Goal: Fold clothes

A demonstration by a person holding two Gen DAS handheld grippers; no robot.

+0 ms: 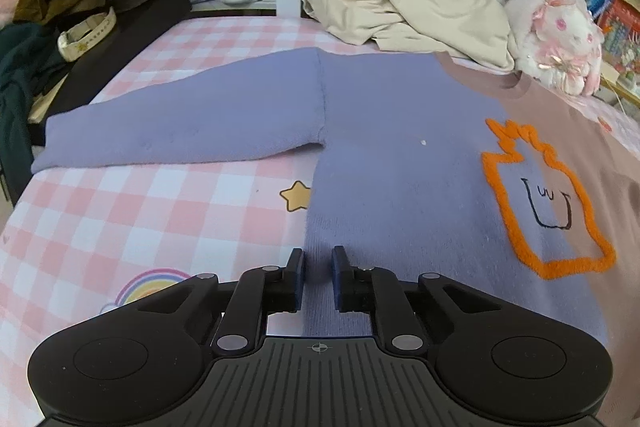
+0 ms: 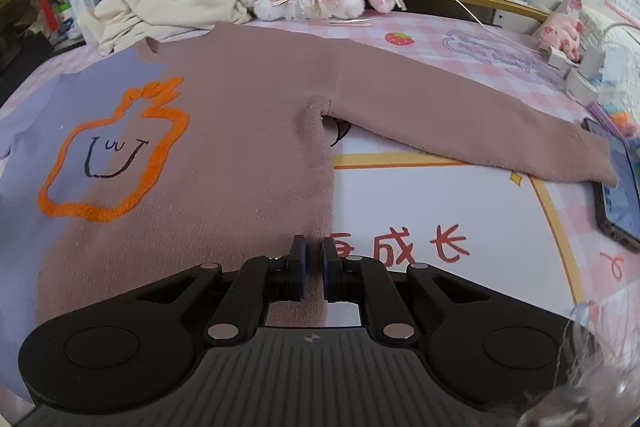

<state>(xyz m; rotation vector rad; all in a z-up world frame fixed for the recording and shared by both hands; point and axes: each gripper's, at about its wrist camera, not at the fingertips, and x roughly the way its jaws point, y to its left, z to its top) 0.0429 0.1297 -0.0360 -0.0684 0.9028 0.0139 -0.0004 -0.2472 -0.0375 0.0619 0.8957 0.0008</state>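
Sweater (image 1: 392,155) lies flat on the bed, sleeves out toward both frame edges, hem nearest both grippers: left gripper (image 1: 319,277) and right gripper (image 2: 314,267), each slightly parted and empty, at its bottom corners.

Even, diffuse indoor lighting; shadows soft. Strong fisheye curvature with dark corners. Slight overall softness; blurred translucent smear in right-wrist view's lower-right corner.

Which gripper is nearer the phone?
Right. The right gripper sits at the sweater's mauve hem, with the phone just off to its right. The left gripper is at the purple hem.
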